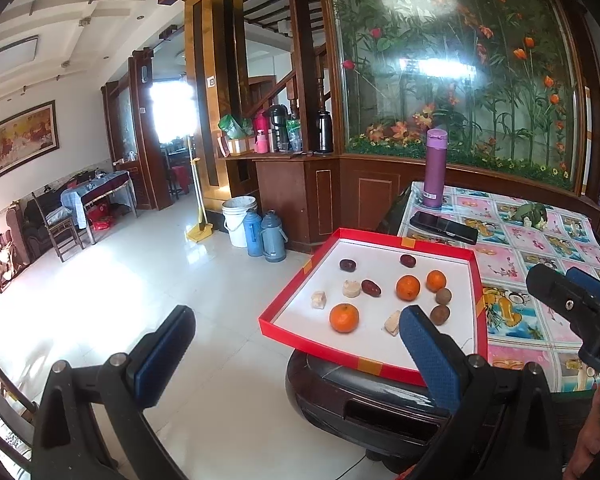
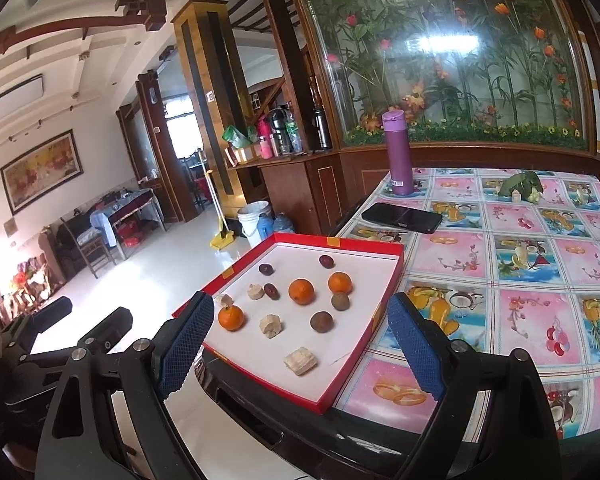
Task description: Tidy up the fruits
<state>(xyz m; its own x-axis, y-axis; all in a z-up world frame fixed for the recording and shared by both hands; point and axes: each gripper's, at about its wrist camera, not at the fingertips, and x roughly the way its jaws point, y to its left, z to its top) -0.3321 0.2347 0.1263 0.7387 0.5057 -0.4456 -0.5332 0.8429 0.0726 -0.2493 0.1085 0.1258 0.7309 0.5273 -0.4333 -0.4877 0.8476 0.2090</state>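
Right tongs (image 2: 300, 344) wide apart, tilted over tray (image 2: 364, 248)

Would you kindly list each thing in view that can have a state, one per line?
Red tray: open, no lid, overhanging the table edge.
Purple flask: upright, lid closed.
Phone: lying flat, screen dark.
Three oranges: unpeeled, loose in the tray, apart.
Left gripper: jaws open, empty.
Right gripper: jaws open, empty, short of the tray.
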